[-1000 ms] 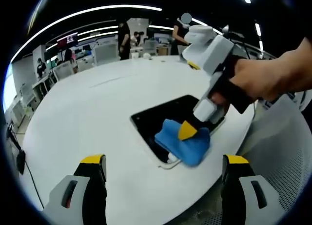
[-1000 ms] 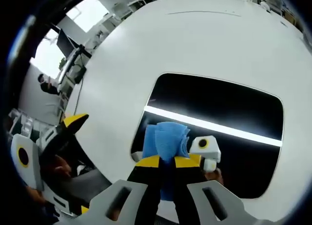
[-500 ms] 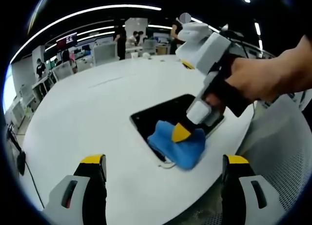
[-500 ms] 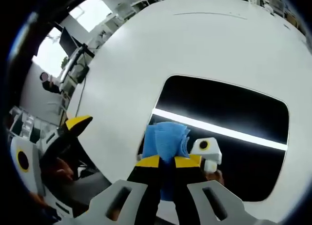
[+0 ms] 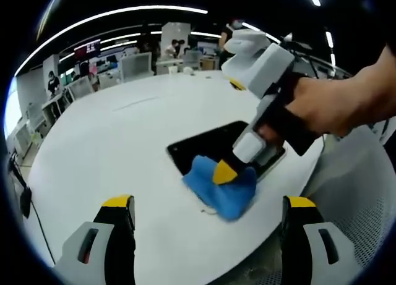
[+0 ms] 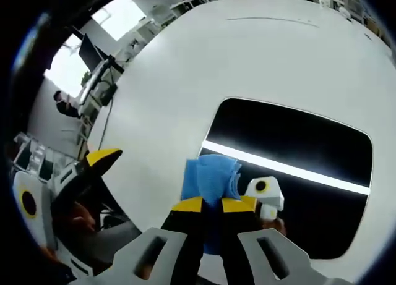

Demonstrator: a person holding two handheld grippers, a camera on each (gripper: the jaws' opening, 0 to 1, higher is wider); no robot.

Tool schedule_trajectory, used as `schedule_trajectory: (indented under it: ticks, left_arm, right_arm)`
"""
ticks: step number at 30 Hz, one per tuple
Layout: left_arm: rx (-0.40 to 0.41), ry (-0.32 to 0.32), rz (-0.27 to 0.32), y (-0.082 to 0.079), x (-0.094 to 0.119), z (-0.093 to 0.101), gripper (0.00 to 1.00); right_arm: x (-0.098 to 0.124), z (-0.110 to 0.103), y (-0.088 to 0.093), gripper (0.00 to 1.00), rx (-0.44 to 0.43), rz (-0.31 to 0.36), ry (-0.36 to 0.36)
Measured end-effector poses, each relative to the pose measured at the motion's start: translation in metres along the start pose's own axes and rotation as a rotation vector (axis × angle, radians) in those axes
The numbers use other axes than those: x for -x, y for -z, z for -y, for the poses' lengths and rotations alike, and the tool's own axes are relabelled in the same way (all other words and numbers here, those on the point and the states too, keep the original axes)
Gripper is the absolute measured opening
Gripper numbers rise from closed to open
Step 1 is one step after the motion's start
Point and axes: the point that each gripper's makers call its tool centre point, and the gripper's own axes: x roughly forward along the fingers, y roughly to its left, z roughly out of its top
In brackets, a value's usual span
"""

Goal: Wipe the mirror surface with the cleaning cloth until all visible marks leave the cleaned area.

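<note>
- My right claw [image 6: 210, 206] is clenched on the blue cleaning cloth [image 6: 210, 177], its yellow-tipped jaws pinching the bunched fabric, which sticks out ahead of them.
- In the left gripper view, that right claw [image 5: 225, 172] presses the cloth [image 5: 218, 189] down at the near end of the mirror [image 5: 204, 143], where part of the fabric spills over the edge onto the white desk [image 5: 111, 149].
- The mirror [image 6: 291, 149] lies flat on the round desk [image 6: 185, 68], dark, with a bright ceiling light reflected as a stripe across it.
- I can't make out any marks on the glass from here, so I can't judge how much wiping is left.
- Risk: the cloth is working right at the mirror's edge, so a stroke pushed further that way would, I think, carry it off the glass and wipe only the desk.
- Risk: the mirror sits near the desk's rim on the hand's side, and a hard drag could slide it toward that edge.
- Risk: only a pinch of fabric is held, and heavy downward pressure could pull the cloth out of the jaws.
- The hand [image 5: 322, 102] holding the right claw comes in from the right of the left gripper view, tilted steeply down so the jaws point at the mirror's near end.
- My left claw [image 5: 207, 220] is released, with the jaws standing wide apart, hovering above the desk near the mirror and touching nothing.
</note>
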Motion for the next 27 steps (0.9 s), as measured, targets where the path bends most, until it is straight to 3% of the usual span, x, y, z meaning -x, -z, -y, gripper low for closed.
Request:
schedule_trajectory:
  ticks: [7, 10, 27]
  left_arm:
    - [-0.024, -0.042, 0.027, -0.008, 0.002, -0.006, 0.99]
    - [-0.034, -0.026, 0.046, -0.013, 0.003, 0.001, 1.0]
    - [-0.021, -0.049, 0.038, -0.008, 0.003, -0.004, 0.99]
  right_arm:
    - [-0.002, -0.002, -0.002, 0.03, -0.025, 0.006, -0.013]
    - [-0.002, -0.003, -0.002, 0.03, -0.019, 0.01, -0.012]
    - [-0.002, -0.002, -0.003, 0.02, -0.012, 0.046, 0.016]
